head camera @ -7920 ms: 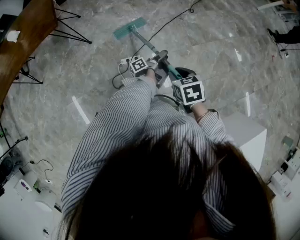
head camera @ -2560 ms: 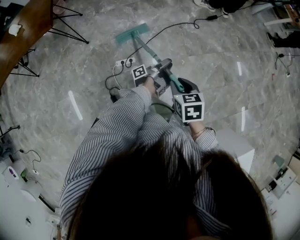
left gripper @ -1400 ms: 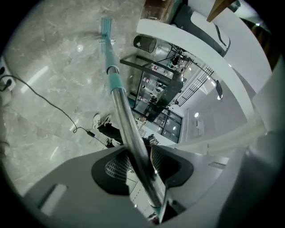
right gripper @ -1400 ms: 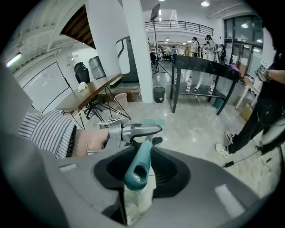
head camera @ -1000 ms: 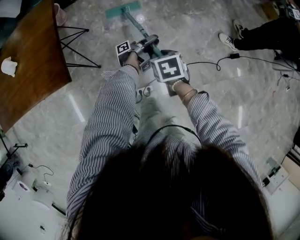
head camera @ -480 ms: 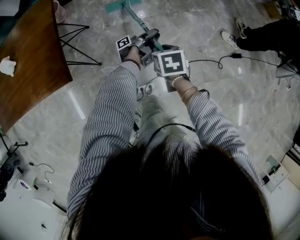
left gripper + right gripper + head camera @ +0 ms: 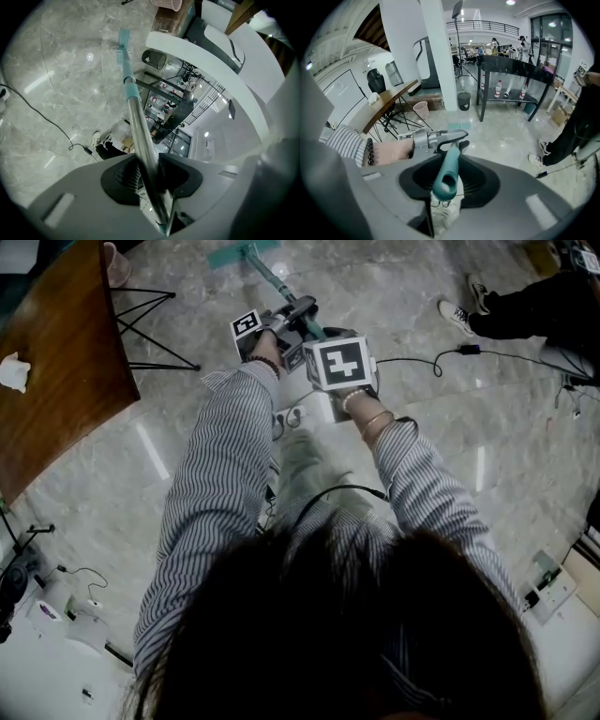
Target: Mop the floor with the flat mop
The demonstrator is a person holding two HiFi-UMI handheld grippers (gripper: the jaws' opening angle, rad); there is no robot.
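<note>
The flat mop has a teal head [image 7: 242,253] lying on the grey marble floor at the top of the head view. Its metal pole [image 7: 277,287] slants back to both grippers. My left gripper [image 7: 281,320] is shut on the metal pole [image 7: 136,122], and the teal head [image 7: 123,40] shows far ahead of its jaws. My right gripper [image 7: 339,365] sits just behind it, shut on the teal handle end [image 7: 447,176]. In the right gripper view, the left gripper [image 7: 436,138] and its hand show just ahead on the pole.
A wooden table [image 7: 56,362] on thin black legs stands at the left. A black cable [image 7: 422,360] and a power strip [image 7: 289,416] lie on the floor. A person's shoes [image 7: 459,315] are at the upper right. A bin [image 7: 464,101], pink basket [image 7: 421,110] and black table [image 7: 511,70] stand ahead.
Since 2.6 s ago the person has turned and stepped, so the wooden table is now close on the left. Over the last second the mop and both grippers have hardly moved.
</note>
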